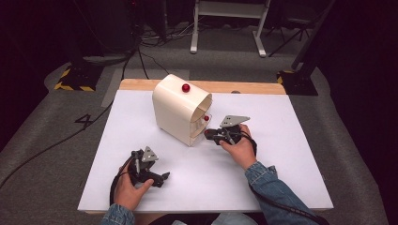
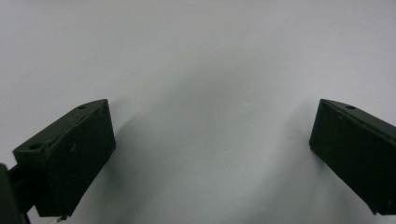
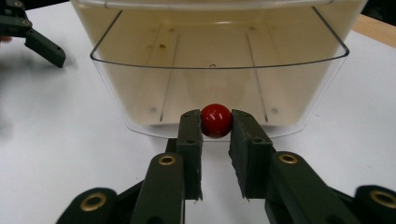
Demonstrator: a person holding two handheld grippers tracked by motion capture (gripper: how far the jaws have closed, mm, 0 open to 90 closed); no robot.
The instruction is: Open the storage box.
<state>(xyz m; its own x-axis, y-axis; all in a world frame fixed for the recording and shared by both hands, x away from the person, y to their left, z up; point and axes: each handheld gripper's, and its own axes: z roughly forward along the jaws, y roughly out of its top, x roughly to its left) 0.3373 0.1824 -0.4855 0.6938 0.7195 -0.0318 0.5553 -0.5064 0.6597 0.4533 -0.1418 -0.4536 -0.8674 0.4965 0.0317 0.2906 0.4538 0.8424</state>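
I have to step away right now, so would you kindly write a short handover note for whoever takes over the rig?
Right gripper: shut on the red knob of the clear drawer front, low on the cream container.
Left gripper: open, holding nothing, low over the white table near the front edge.
Container: stands mid-table, towards the back; a second red knob sits on its top.
Done: knob gripped. The clear front appears to stand slightly out from the body.
Left: probably pull the drawer fully out; the container may need steadying with the left gripper.
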